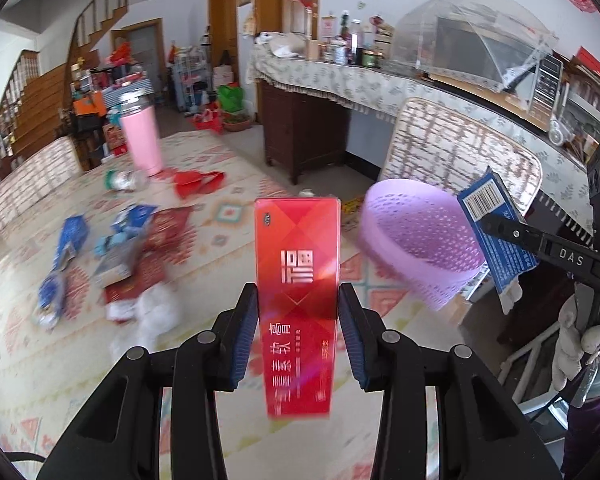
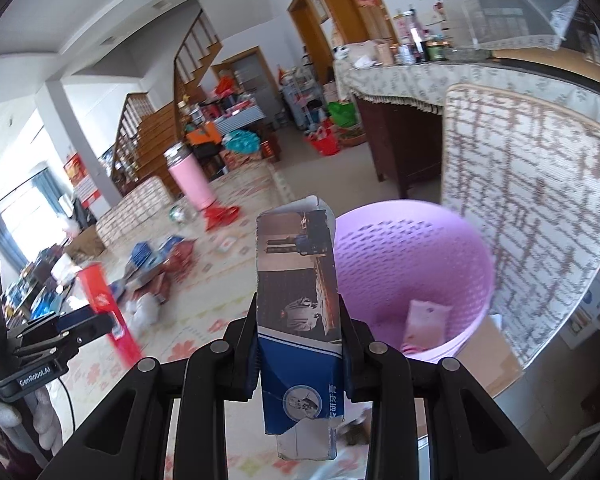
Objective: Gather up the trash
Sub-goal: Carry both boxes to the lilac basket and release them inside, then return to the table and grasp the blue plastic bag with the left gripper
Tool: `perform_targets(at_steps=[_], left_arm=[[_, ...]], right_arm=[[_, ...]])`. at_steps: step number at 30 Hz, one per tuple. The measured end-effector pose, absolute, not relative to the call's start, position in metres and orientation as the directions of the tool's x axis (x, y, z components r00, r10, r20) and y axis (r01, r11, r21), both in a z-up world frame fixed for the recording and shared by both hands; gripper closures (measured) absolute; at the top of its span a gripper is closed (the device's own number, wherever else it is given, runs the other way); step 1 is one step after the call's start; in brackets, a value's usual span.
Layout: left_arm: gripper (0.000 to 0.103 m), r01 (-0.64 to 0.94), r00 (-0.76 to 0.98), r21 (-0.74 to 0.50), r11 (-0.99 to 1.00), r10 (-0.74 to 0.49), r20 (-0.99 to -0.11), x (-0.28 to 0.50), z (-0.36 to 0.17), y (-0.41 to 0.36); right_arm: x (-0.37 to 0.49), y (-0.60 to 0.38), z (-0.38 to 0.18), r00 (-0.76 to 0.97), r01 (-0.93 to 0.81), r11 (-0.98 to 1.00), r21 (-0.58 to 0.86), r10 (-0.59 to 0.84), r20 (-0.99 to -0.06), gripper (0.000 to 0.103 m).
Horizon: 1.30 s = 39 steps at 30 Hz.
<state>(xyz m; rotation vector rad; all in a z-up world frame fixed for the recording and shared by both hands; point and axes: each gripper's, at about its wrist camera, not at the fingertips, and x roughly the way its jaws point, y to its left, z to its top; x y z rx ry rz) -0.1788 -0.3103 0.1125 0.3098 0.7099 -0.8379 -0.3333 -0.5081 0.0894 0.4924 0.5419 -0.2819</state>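
Left gripper (image 1: pixel 299 320): the jaws are clamped on the long sides of a red carton (image 1: pixel 296 300), a flat, glossy rectangular pack printed with white characters. The carton stands roughly upright between the blue ribbed pads (image 1: pixel 244 340) and hangs clear above the worktop (image 1: pixel 220 240), which is covered with a patterned cloth in cream, pink and teal.

Right gripper (image 2: pixel 300 340): the jaws are clamped on a torn blue carton (image 2: pixel 300 320), a flattened cardboard sleeve with a dark printed picture on its upper part, a blue lower band and ragged ends. It is held upright and tilted slightly. In the left wrist view the same gripper enters from the right edge, gripped by a hand in a pale glove (image 1: pixel 580 332).

Lilac basket (image 2: pixel 412 280): round, plastic, with perforated mesh walls, just off the worktop's right edge beside a chair back with a woven cover (image 2: pixel 532 220). A pale pink packet (image 2: pixel 426 320) lies inside. The blue carton is held just beside its near rim.

Loose litter (image 1: pixel 112 248) of blue and red wrappers and white crumpled material lies towards the worktop's left side. A pink cylindrical tumbler (image 1: pixel 140 136) with a metal top stands near the far edge, a crumpled red wrapper (image 1: pixel 198 184) beside it.
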Motion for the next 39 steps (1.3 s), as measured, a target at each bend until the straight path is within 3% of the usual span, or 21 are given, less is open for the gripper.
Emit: perform_targets(at_steps=[10, 26, 27, 31, 34, 39], left_arm=[[0.064, 0.798, 0.376, -0.089, 0.596, -0.607, -0.700, -0.168, 0.111, -0.368], [0.064, 0.847, 0.286, -0.182, 0.500, -0.715, -0.637, -0.156, 0.133, -0.491], [0.063, 0.845, 0.289, -0.180, 0.504, -0.713, -0.639, -0.154, 0.131, -0.497], [0.042, 0.838, 0.293, -0.171, 0.518, -0.693, -0.659, -0.150, 0.120, -0.506], [0.039, 0.832, 0.316, -0.145, 0.535, -0.673, -0.669, -0.154, 0.116, -0.495], [0.035, 0.819, 0.379, -0.074, 0.569, -0.633, -0.675, -0.166, 0.114, -0.465]], right_arm=[[-0.332, -0.561, 0.086, 0.824, 0.415, 0.813, 0.409, -0.144, -0.548, 0.070], [-0.310, -0.633, 0.065, 0.818, 0.482, 0.737, 0.474, -0.185, -0.544, 0.070], [-0.309, -0.635, 0.063, 0.816, 0.486, 0.734, 0.475, -0.186, -0.548, 0.070], [-0.306, -0.644, 0.055, 0.811, 0.494, 0.719, 0.489, -0.177, -0.558, 0.065], [-0.307, -0.646, 0.054, 0.810, 0.499, 0.714, 0.491, -0.184, -0.557, 0.050], [-0.312, -0.638, 0.055, 0.807, 0.502, 0.723, 0.474, -0.194, -0.558, 0.049]])
